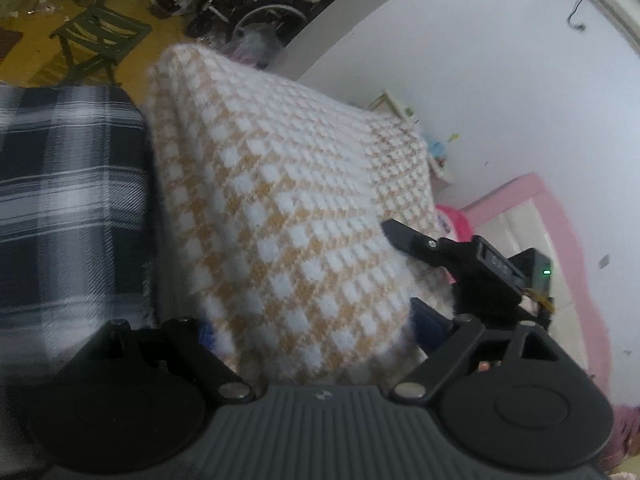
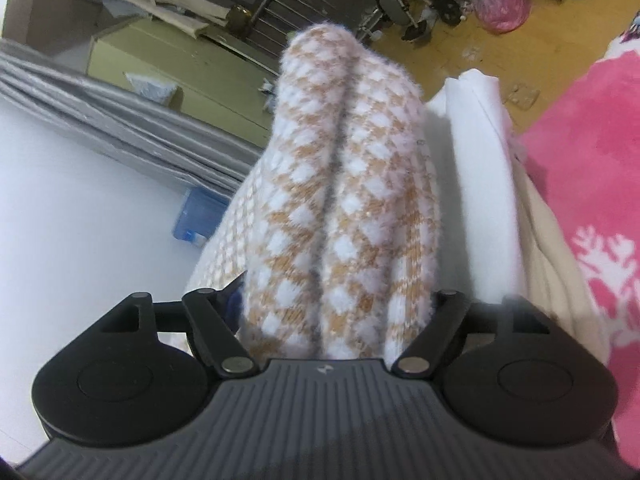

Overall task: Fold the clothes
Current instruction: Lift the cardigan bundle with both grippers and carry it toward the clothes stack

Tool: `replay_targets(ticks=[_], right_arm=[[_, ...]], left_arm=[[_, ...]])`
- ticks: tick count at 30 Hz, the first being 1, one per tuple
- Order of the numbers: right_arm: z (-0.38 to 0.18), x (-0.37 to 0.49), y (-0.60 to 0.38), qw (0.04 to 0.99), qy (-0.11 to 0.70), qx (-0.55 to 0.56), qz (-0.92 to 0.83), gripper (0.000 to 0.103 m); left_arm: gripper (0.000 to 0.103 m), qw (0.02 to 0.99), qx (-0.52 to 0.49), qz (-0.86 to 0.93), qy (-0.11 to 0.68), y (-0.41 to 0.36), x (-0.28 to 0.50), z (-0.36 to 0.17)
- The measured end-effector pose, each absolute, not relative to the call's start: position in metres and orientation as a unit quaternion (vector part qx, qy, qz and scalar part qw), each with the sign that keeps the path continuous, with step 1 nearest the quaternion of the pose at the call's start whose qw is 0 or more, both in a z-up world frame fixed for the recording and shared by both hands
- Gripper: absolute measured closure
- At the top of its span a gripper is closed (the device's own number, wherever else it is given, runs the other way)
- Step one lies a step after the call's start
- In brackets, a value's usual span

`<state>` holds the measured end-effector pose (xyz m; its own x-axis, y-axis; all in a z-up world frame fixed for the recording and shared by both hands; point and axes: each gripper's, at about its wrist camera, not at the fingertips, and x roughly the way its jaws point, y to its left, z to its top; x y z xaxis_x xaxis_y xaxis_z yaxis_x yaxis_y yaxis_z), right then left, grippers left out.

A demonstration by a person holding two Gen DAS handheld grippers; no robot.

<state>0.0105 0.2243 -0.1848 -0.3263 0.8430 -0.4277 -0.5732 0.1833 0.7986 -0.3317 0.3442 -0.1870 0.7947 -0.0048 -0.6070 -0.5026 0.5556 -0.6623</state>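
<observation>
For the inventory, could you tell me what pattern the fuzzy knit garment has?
The knit garment has a tan-and-white houndstooth check, clearest in the right wrist view.

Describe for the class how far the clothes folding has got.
Done: the checked fuzzy sweater is doubled into a thick bundle. In hand: it fills both the left gripper and right gripper; whether either is pressing is unclear. Left: setting it beside the plaid garment and white folded cloth.

We can read no words or numbers anywhere; only a small pale logo mark (image 2: 322,370) sits on the ribbed housing behind the jaws.
</observation>
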Motion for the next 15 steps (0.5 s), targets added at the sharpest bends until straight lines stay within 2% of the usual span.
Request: replay_targets(ticks=[3, 6, 11, 15], right_arm=[[-0.182, 0.0, 0.2, 0.588, 0.5, 0.117, 0.625, 0.027], [-0.175, -0.007, 0.163, 0.617, 0.468, 0.118, 0.621, 0.027], [-0.173, 0.001, 0.136, 0.654, 0.436, 0.13, 0.605, 0.027], [-0.159, -0.011, 0.098, 0.707, 0.371, 0.116, 0.591, 0.03]], left_arm=[[0.014, 0.834, -0.435, 0.163, 0.299, 0.346, -0.336, -0.173], [0.015, 0.845, -0.411, 0.174, 0.294, 0.366, -0.308, -0.155], [0.015, 0.881, -0.353, 0.181, 0.258, 0.342, -0.326, -0.123], [0.015, 0.91, -0.309, 0.155, 0.228, 0.329, -0.307, -0.108]])
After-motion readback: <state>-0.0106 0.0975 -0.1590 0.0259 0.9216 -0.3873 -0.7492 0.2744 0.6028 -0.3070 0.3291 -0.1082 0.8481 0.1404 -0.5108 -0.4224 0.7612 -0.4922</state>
